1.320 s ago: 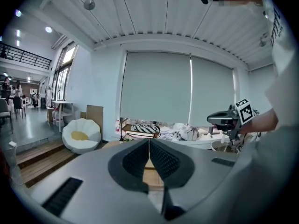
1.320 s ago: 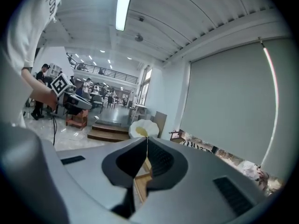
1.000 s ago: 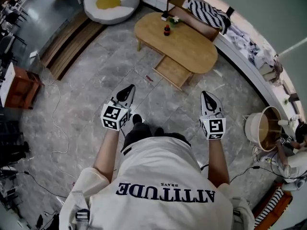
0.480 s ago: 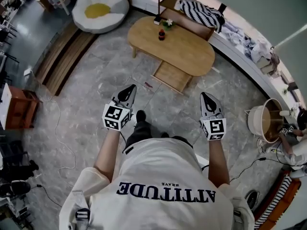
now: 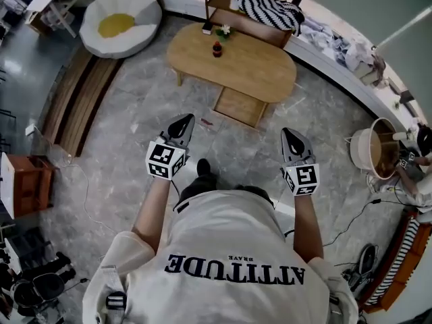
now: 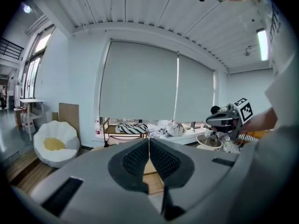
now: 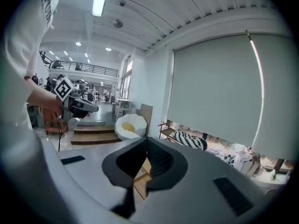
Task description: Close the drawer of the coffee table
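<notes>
Drawer [image 5: 237, 105] stands open, jutting from the bench [image 5: 260, 79] toward the person, well ahead between left hand-held gripper [image 5: 183, 119] and right hand-held gripper [image 5: 289, 133], both pressed together, empty; the right looks slightly nearer.

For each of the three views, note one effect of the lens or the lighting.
Head view: the wide lens bows the wall behind the coffee table into a curve. Left gripper view: black corners, and the ceiling lamp glares white. Right gripper view: black corners too; the blind is evenly lit.
</notes>
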`<move>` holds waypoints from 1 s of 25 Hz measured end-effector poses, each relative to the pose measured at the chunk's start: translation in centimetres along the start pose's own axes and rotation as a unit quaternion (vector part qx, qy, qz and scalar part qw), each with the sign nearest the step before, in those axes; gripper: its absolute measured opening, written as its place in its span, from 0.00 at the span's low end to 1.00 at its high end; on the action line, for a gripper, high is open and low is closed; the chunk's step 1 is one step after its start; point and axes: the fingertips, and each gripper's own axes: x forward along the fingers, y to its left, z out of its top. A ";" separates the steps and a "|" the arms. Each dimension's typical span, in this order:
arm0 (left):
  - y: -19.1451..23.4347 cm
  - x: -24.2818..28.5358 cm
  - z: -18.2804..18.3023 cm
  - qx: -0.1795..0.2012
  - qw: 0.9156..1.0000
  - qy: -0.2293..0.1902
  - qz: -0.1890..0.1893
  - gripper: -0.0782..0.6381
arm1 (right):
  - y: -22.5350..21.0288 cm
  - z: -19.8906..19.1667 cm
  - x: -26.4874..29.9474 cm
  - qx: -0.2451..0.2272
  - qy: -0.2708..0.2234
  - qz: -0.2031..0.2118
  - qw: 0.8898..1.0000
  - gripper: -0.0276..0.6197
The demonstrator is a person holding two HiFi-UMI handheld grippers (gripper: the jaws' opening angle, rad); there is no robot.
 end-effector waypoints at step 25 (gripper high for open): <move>7.6 5.1 -2.2 -0.011 0.991 0.007 -0.133 0.14 | 3.8 -2.9 5.9 0.116 0.040 -0.099 0.987 0.07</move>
